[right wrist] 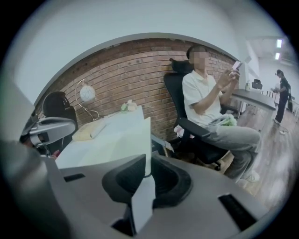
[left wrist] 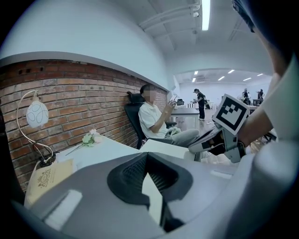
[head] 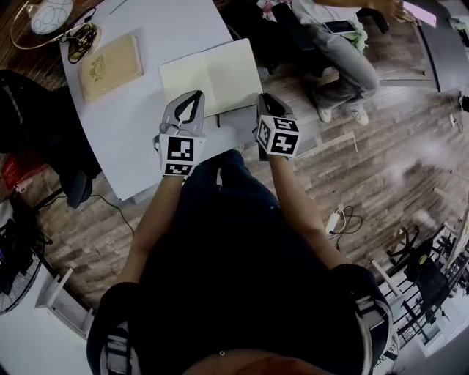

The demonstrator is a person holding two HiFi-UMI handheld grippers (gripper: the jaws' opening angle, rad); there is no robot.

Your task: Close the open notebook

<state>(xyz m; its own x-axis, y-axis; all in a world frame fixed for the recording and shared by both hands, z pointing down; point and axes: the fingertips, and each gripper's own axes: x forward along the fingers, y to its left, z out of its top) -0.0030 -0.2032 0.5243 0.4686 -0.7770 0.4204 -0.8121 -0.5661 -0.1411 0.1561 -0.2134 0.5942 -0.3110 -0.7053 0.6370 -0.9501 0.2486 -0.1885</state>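
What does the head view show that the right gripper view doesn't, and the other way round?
Head view only: the wearer's torso and the open notebook spread out, seen from above. Right gripper view only: the brick wall, and the right gripper shut on a raised page of that notebook. Shared: table, lamp, tan book, seated person, left gripper.

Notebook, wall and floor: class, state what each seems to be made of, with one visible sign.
Notebook: probably paper, matt cream; its lifted sheet looks thin and unglossy.
Wall: brick or brick facing, rough red courses with pale joints.
Floor: wood or wood-look planks, grain streaks, slight sheen.
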